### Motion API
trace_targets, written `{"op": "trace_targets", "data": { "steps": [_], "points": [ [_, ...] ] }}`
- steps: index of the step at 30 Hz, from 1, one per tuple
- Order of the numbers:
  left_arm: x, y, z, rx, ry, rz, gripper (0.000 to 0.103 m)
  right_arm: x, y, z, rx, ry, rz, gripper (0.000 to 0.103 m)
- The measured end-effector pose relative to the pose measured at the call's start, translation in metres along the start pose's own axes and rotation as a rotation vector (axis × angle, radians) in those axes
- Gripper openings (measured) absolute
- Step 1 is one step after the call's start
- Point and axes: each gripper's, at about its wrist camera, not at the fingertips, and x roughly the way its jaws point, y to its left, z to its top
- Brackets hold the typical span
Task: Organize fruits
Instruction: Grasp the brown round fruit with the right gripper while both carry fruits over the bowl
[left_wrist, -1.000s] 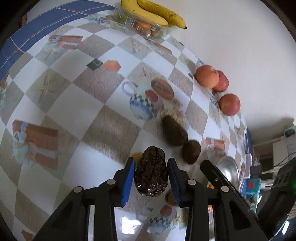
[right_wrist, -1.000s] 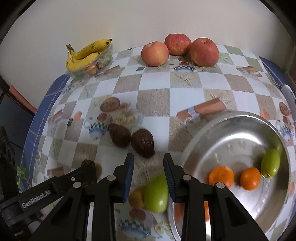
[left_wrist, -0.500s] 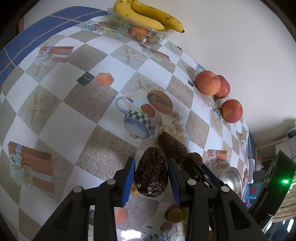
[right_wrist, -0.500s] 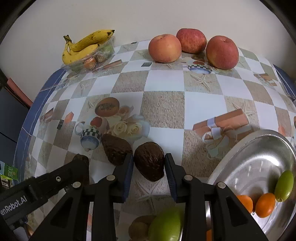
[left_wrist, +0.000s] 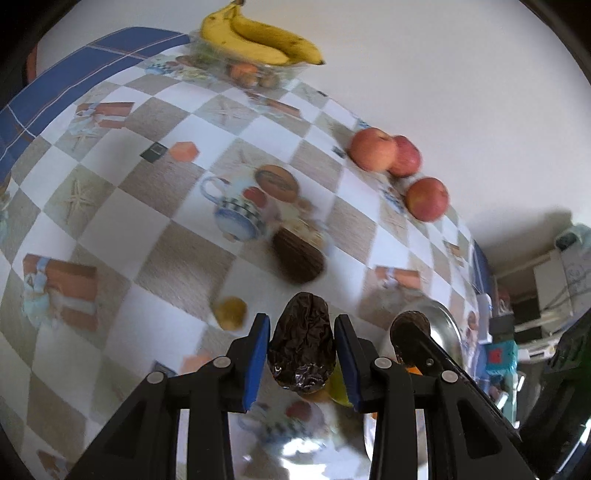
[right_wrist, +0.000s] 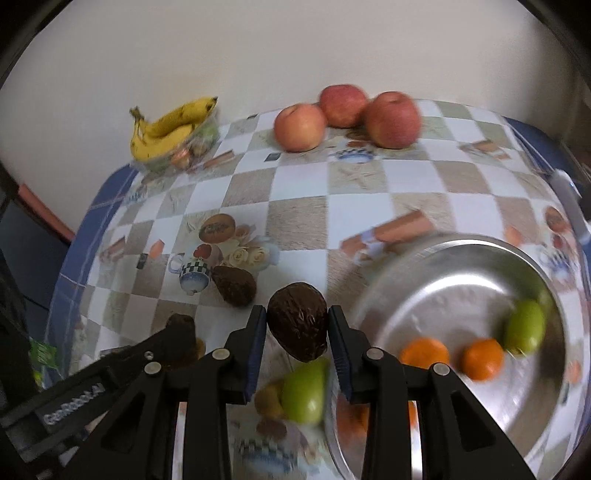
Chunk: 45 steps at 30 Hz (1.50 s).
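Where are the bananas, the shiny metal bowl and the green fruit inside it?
bananas (right_wrist: 173, 123): right wrist view, middle of the yellow bunch.
metal bowl (right_wrist: 443, 291): right wrist view, bare inner wall.
green fruit in the bowl (right_wrist: 525, 326): right wrist view, middle of its skin.

One piece of lettering can be read: white letters spelling "GenRobot.AI" run along the black arm of the left gripper (right_wrist: 181, 325), seen at the lower left of the right wrist view; the letters are slightly blurred; the patterned tablecloth (right_wrist: 303, 218) carries pictures of cups, gift boxes and starfish but no words that can be made out; nothing is legible in the left wrist view.
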Motion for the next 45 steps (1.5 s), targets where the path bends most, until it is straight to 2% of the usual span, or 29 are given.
{"op": "trace_targets", "data": {
  "steps": [7, 11, 18, 22, 26, 31, 36, 45],
  "points": [
    [-0.009, -0.039, -0.032, 0.114, 0.003, -0.025, 0.038, -0.038, -0.036, -0.026, 0.099, 0.001, -0.069, 0.036],
    [-0.006, -0.062, -0.049, 0.191, 0.024, -0.045, 0.038, -0.044, -0.066, -0.04, 0.165, 0.025, -0.114, 0.036],
    [0.025, -0.11, -0.079, 0.357, 0.134, -0.079, 0.038, -0.05, -0.123, -0.051, 0.309, 0.048, -0.239, 0.036],
    [0.04, -0.127, -0.093, 0.431, 0.182, -0.067, 0.038, -0.052, -0.146, -0.054, 0.375, 0.048, -0.239, 0.036],
    [0.051, -0.132, -0.101, 0.478, 0.222, -0.05, 0.038, -0.049, -0.154, -0.056, 0.407, 0.059, -0.223, 0.036],
    [0.066, -0.129, -0.108, 0.481, 0.292, -0.036, 0.039, -0.038, -0.152, -0.059, 0.4, 0.102, -0.215, 0.036],
    [0.072, -0.129, -0.11, 0.509, 0.293, -0.013, 0.041, -0.027, -0.151, -0.063, 0.398, 0.143, -0.208, 0.036],
    [0.08, -0.128, -0.112, 0.53, 0.307, -0.014, 0.043, -0.025, -0.15, -0.065, 0.386, 0.149, -0.22, 0.037]
  ]
}}
